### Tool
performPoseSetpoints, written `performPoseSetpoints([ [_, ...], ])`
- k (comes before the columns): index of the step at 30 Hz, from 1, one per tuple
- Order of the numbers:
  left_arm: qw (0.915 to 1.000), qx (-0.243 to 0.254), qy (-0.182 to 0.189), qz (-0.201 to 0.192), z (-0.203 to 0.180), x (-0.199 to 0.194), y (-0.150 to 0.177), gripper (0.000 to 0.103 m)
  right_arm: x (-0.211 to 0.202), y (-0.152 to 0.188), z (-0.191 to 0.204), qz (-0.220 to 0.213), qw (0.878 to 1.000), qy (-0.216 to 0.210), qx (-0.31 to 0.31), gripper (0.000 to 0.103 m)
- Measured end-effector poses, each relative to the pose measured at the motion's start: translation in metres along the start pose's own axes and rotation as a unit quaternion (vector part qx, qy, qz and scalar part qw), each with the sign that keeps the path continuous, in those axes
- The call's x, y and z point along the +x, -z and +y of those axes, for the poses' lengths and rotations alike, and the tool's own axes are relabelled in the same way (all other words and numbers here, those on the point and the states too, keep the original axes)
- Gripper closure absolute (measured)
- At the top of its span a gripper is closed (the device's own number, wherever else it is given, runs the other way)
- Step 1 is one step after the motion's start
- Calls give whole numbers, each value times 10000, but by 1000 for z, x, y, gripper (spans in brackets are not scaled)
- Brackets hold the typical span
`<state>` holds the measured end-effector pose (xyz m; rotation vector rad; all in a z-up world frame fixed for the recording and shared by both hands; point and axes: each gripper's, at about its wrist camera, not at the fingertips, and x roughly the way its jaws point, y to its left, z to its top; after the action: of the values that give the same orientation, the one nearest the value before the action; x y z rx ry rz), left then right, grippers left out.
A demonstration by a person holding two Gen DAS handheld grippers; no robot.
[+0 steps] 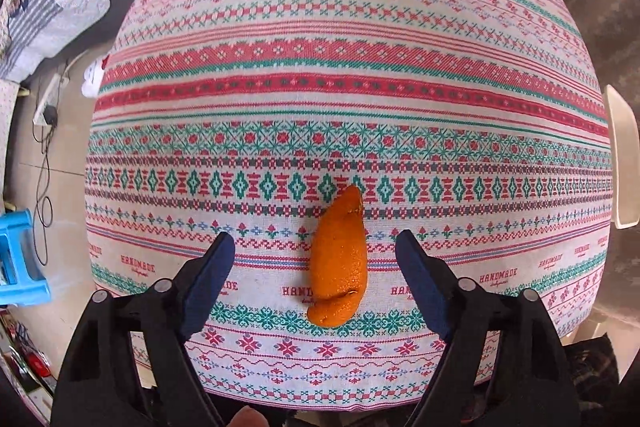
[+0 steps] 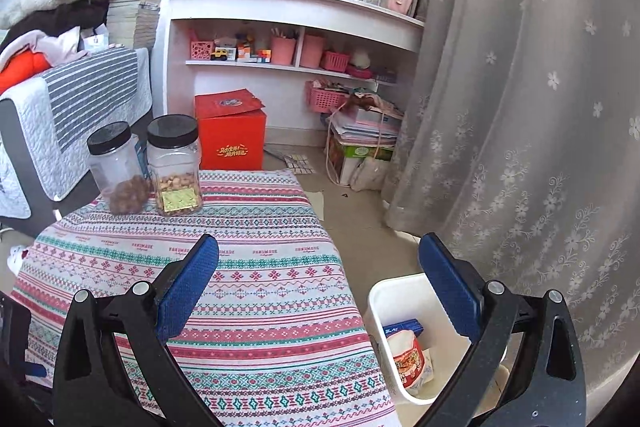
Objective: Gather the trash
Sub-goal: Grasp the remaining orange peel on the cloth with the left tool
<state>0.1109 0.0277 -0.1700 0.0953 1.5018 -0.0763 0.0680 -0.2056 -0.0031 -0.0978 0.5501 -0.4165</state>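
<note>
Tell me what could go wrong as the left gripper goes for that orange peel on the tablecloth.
1. The orange peel lies flat on the tablecloth, so the open left gripper may pinch and drag the loose cloth along with it.
2. The curved, glossy peel could slip out as the gripper closes.
3. The white bin sits off the table's edge, near the right gripper, so a weakly held peel might fall to the floor on the way.

"HANDMADE" is printed in red, repeated along bands of the patterned tablecloth point(image 1: 360, 75) – a smaller script line beneath it cannot be read, nor can the red box's point(image 2: 231, 131) yellow characters.
</note>
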Motion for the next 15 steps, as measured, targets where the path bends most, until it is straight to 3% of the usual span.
performPoseSetpoints([
  [11,9990,323,172,238,-9,21,10,70,15,1,31,221,9996,-75,-179,7],
  [15,9987,430,198,183,-9,24,15,77,20,3,37,325,9992,-115,-184,7],
])
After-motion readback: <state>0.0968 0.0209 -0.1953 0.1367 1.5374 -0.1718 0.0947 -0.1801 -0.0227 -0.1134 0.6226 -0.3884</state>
